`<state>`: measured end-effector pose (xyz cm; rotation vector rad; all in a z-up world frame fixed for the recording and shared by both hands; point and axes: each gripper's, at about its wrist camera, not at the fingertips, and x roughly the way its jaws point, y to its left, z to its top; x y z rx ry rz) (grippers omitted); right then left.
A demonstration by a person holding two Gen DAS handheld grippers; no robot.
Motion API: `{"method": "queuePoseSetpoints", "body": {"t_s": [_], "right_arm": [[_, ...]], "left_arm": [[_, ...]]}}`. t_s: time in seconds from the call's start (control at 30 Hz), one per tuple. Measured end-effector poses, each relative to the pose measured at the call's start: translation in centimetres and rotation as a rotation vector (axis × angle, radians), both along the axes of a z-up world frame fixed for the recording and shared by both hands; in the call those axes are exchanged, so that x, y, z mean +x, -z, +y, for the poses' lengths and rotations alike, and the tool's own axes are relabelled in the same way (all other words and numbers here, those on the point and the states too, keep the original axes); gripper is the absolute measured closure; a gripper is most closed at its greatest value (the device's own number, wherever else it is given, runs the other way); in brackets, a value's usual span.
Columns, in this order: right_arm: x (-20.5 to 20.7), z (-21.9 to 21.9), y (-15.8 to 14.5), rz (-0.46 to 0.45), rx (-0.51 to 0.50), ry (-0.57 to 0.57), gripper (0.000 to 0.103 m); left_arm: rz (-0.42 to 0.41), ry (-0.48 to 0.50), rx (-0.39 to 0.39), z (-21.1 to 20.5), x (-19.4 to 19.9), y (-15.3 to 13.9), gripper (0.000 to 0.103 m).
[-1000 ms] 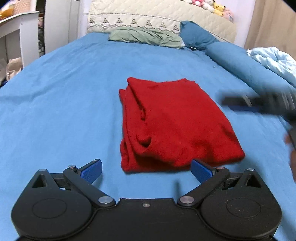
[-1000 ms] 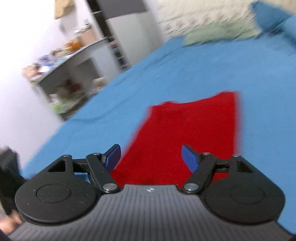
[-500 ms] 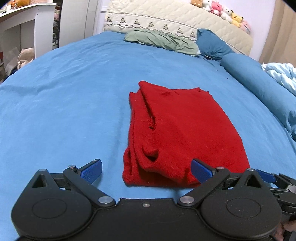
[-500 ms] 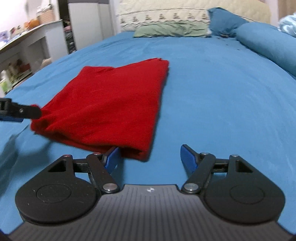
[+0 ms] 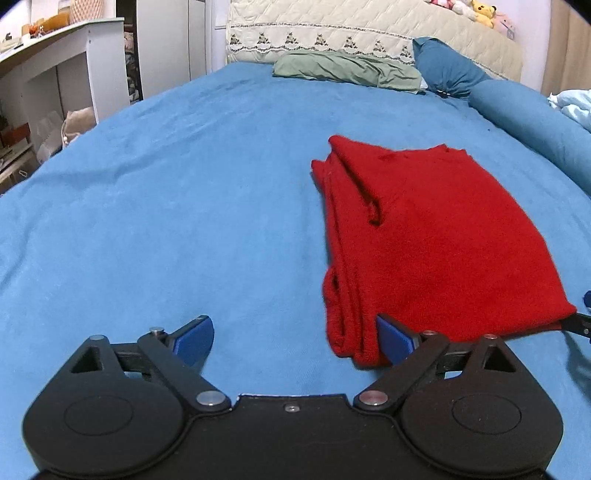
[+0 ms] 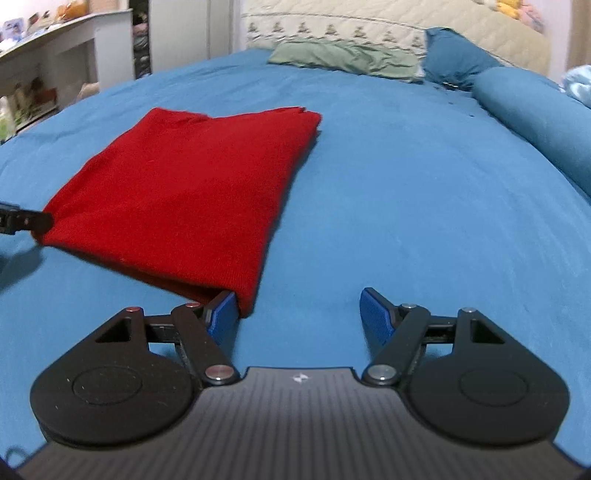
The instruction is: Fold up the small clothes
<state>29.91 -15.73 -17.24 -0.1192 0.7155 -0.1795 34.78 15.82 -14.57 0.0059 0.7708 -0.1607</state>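
Note:
A folded red knit garment (image 5: 436,236) lies flat on the blue bed sheet (image 5: 184,206). My left gripper (image 5: 295,338) is open, low over the sheet, with its right finger pad at the garment's near left corner. In the right wrist view the garment (image 6: 192,192) lies ahead to the left. My right gripper (image 6: 299,314) is open, with its left finger pad touching the garment's near right corner. The tip of the left gripper (image 6: 22,221) shows at the garment's far corner there.
A green pillow (image 5: 347,70) and dark blue pillows (image 5: 447,70) lie at the quilted headboard (image 5: 369,33). A long blue bolster (image 5: 535,125) runs along the right side. A white desk (image 5: 62,62) stands beyond the bed's left edge.
My left gripper has shifted left, so the garment now sits to its right. My right gripper has swung round and come down to the garment's near right corner. Both stayed open.

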Motion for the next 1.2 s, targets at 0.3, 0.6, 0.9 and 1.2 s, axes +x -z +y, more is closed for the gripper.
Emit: {"method": "queuePoseSetpoints", "body": {"t_s": [0.3,0.6,0.9,1.2], "right_arm": [[0.1,-3.6,-8.6,-0.051,0.326,-0.109,0.0],[9.5,-7.6,-8.0,0.066,0.564,0.025,0.0],[12.5,-7.2,-1.9,0.127,0.661,0.047,0.035],[11.2,-5.3,-6.4,0.08,0.598,-0.065,0.068]], "left_arm": [[-0.046,0.109,-0.095,-0.8,3.9,-6.5,0.0],[0.186,0.14,-0.255,-1.1,12.8,-1.7,0.002],[0.202,0.165,-0.295,-2.2,14.0,-0.3,0.044],[0.1,0.216,-0.217,-4.9,10.2,-5.5,0.076]]}}
